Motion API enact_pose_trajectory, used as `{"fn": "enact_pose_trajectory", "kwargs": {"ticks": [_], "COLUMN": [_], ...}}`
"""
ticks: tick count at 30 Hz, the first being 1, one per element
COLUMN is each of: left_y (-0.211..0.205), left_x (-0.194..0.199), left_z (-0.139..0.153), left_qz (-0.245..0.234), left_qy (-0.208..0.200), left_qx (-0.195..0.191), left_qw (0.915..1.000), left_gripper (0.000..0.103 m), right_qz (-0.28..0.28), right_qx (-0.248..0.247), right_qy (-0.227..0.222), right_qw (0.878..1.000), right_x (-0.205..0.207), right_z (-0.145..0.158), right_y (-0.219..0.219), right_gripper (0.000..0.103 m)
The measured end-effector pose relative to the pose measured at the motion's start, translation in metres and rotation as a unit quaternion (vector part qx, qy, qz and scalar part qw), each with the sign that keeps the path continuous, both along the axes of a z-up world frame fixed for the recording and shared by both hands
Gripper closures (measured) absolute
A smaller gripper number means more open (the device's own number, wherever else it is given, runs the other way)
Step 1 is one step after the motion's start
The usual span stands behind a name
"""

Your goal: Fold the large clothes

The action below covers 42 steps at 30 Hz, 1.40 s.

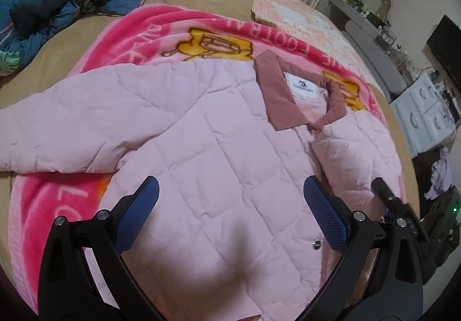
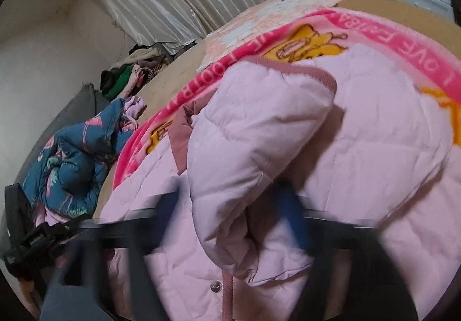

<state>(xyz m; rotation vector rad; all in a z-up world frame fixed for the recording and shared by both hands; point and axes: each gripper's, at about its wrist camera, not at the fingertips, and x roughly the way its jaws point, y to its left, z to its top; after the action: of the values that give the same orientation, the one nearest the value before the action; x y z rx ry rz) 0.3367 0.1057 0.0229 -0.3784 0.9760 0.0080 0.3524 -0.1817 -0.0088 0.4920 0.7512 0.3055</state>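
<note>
Pink jacket (image 1: 219, 130) lies front-up on a pink blanket (image 1: 54, 205) on the bed (image 1: 57, 61). Left tool (image 1: 230, 200) spread above the jacket front, pinching nothing. Right tool (image 2: 230, 205) blurred, straddling the folded-in sleeve (image 2: 253, 130); pinch state unclear.

Both wrist views look steeply down, close over the pink jacket (image 1: 216, 133) they share

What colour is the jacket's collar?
Dusty rose, darker than the pale pink quilted jacket; the collar shows best in the left wrist view.
</note>
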Motion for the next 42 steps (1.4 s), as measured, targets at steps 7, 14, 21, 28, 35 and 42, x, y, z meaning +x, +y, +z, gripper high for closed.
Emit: {"fn": "enact_pose_trajectory", "kwargs": {"ticks": [7,14,21,28,35,42], "left_y": [0.02,0.038,0.032,0.024,0.02,0.001], "left_x": [-0.007,-0.008,-0.007,-0.007,-0.016,-0.021], "left_z": [0.033,0.031,-0.001,-0.032,-0.071,-0.089], "left_qz": [0.0,0.003,-0.01,-0.006,0.001,0.023], "left_qy": [-0.036,-0.041,-0.013,0.027,0.066,0.083], "left_qx": [-0.056,-0.138,-0.215,-0.205,-0.25,-0.244], "left_qw": [0.9977,0.9896,0.9764,0.9784,0.9659,0.9659], "left_gripper": [0.009,0.009,0.009,0.009,0.009,0.009], "right_qz": [0.106,0.192,0.248,0.278,0.195,0.119], "right_qx": [-0.135,-0.201,-0.226,-0.18,-0.154,-0.148], "right_qy": [-0.099,-0.084,-0.056,-0.047,-0.036,-0.024], "right_qw": [0.98,0.957,0.94,0.942,0.968,0.982], "right_x": [-0.026,-0.038,-0.057,-0.075,-0.073,-0.075], "right_z": [0.037,0.011,-0.014,-0.007,0.008,0.009], "right_y": [0.076,0.136,0.155,0.137,0.059,-0.005], "right_gripper": [0.083,0.082,0.062,0.02,0.02,0.02]}}
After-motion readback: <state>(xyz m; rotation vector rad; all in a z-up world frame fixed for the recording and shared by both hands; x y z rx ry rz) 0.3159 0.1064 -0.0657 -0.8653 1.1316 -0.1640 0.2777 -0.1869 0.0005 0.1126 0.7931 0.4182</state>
